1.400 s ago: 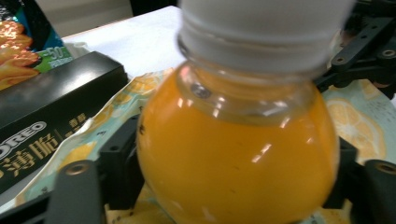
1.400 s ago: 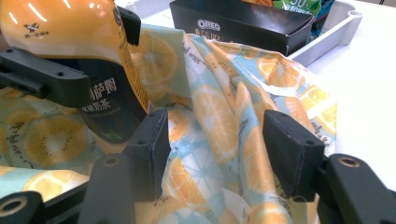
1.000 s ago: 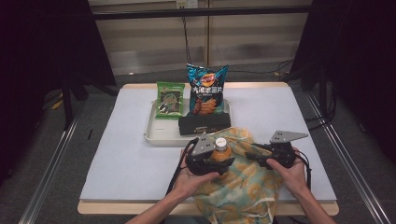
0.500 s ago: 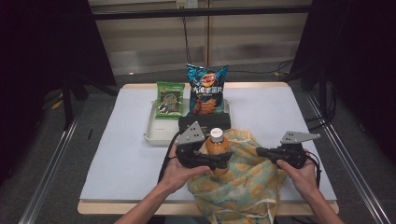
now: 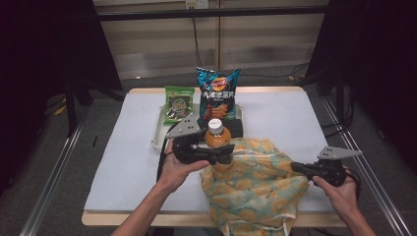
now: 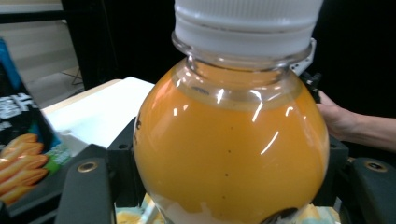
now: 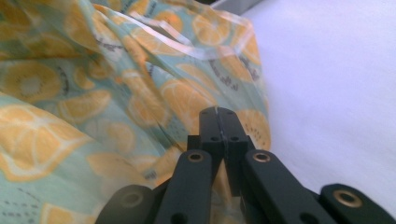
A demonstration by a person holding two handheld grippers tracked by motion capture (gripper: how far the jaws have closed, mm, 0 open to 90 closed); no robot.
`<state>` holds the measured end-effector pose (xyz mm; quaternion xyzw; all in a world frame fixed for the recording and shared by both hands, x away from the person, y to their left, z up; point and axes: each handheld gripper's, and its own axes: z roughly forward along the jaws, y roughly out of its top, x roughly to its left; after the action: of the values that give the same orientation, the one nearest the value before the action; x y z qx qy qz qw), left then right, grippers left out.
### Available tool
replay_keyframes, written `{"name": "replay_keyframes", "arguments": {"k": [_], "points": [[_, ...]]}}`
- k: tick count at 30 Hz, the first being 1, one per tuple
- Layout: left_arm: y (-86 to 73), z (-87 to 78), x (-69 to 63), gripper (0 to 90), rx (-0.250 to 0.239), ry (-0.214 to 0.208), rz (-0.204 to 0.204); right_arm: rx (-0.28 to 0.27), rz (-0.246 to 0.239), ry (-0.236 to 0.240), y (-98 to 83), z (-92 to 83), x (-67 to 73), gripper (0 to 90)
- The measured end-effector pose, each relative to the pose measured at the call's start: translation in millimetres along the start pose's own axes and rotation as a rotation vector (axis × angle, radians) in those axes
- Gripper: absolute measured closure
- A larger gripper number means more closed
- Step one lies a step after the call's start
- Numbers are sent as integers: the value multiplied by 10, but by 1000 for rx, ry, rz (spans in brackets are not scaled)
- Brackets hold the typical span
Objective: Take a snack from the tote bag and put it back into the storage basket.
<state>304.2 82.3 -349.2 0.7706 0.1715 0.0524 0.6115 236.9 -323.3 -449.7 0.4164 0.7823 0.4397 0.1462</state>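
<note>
glossy round bottle [image 5: 217, 139], crinkled fruit-print bag [image 5: 255, 184]

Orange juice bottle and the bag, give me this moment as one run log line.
left gripper: shut on juice bottle, above fruit-print bag | right gripper: shut, at bag's right edge, grip on cloth unclear | chip bag, tray: behind
</note>
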Motion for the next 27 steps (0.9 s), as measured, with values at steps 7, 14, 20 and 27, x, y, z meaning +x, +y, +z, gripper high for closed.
{"name": "replay_keyframes", "arguments": {"k": [7, 14, 20, 27], "points": [[89, -193, 104, 313, -23, 26, 2, -30, 58, -96, -169, -246, -162, 900], [76, -281, 278, 313, -6, 49, 6, -64, 107, -119, -324, -391, -253, 900], [15, -349, 464, 313, 21, 67, -5, -120, 74, -88, -148, -361, -194, 668], [6, -415, 686, 312, 41, 62, -20, -159, 15, -30, 152, -235, 34, 525]]}}
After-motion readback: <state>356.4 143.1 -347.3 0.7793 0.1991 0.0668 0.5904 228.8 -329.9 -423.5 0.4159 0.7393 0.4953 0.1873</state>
